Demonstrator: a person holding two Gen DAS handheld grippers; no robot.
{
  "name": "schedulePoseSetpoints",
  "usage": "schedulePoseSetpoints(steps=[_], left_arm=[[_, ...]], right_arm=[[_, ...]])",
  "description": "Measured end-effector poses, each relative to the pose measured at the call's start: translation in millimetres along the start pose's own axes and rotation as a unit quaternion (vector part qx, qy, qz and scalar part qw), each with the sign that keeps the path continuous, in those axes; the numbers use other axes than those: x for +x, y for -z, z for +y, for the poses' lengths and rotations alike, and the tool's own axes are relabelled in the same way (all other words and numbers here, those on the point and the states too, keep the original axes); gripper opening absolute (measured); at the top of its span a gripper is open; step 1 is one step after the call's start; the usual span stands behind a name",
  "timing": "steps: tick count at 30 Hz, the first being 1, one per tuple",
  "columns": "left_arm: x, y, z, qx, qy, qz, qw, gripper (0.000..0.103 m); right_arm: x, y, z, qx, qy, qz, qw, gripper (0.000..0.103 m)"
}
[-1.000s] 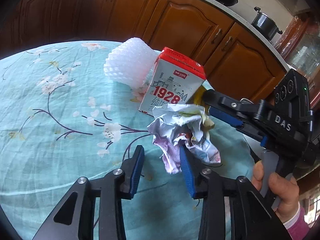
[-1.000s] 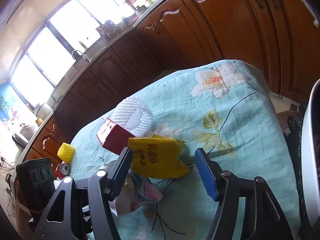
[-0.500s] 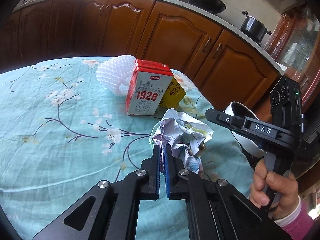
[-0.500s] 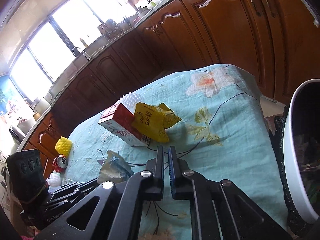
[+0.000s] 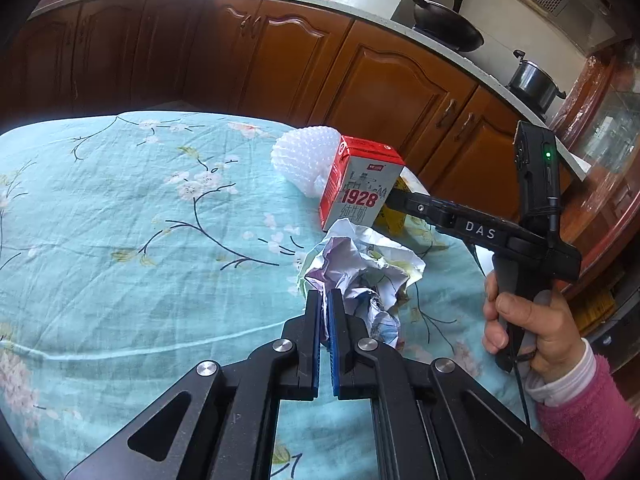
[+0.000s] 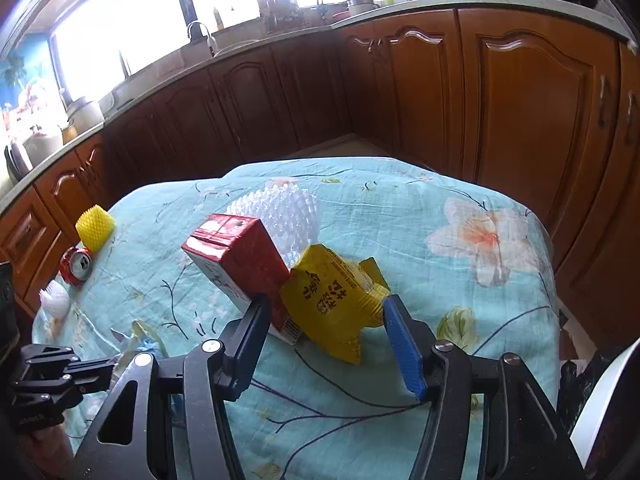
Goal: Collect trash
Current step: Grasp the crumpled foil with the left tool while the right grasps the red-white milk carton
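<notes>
A crumpled paper ball [image 5: 360, 268] lies on the teal flowered tablecloth [image 5: 120, 240]. My left gripper [image 5: 325, 300] is shut with its tips at the ball's near left edge, perhaps pinching a fold. Behind stand a red and white milk carton [image 5: 360, 184], a white foam net [image 5: 304, 156] and a yellow wrapper [image 6: 332, 300]. My right gripper [image 6: 324, 312] is open, its fingers on either side of the yellow wrapper, the left finger against the carton [image 6: 240, 260].
A yellow foam net [image 6: 95, 226], a red can [image 6: 78, 266] and a white foam piece [image 6: 54, 302] sit at the table's far left. A white bin rim [image 6: 600, 412] with a black liner is at the right. Brown cabinets [image 5: 360, 80] ring the table.
The left gripper closed a second ago and stays shut at the paper ball. The right gripper was shut half a second ago and has opened around the yellow wrapper.
</notes>
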State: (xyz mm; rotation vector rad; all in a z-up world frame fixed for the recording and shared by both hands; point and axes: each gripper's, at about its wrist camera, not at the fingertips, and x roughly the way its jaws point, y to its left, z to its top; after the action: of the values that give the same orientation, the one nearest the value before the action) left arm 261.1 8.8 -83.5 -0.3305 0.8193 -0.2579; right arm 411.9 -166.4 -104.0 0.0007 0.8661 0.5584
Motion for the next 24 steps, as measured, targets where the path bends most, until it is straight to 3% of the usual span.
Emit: schedulePoseSetpoints(steps=[1,2,4,10,14,16,17,18,24], left_arm=[[-2,1,-1,0.0,0.0,0.0,1.0,0.002],[-2,1,-1,0.0,0.0,0.0,1.0,0.002],[-3,1,-2,-0.001,0.0,0.0,1.0,0.002],[-1,-1,-5,0.001,0.003,-0.003,1.0,0.002],[-5,-1,-4,0.003,0.004,-0.008,1.0,0.002],[-10,0,0,0.001,0.004,-0.01,0.9999,0.002],[-12,1,2,-0.002,0.003,-0.012,0.9999,0.002],[-14,1,5,-0.004,0.001,-0.013,0.9999,0.002],[-26,2,30,-0.025,-0.009,-0.018,0.9995,0.002]], right_arm=[[2,0,0,-0.002,0.006,0.002,1.0,0.032],[2,1,-1,0.001,0.007,0.005,1.0,0.011],[-1,3,-6,0.021,-0.006,0.003,1.0,0.0],[-28,11,-9,0.044,-0.018,-0.023,0.999,0.0],[-33,7,-4,0.052,-0.039,-0.021,0.998,0.014],[-33,5,3,0.051,-0.052,-0.028,0.997,0.034],[-31,3,10,0.046,-0.055,-0.028,0.997,0.054],[-27,3,17,0.042,-0.06,-0.028,0.997,0.068],[4,2,46,0.036,-0.031,-0.027,0.999,0.068]])
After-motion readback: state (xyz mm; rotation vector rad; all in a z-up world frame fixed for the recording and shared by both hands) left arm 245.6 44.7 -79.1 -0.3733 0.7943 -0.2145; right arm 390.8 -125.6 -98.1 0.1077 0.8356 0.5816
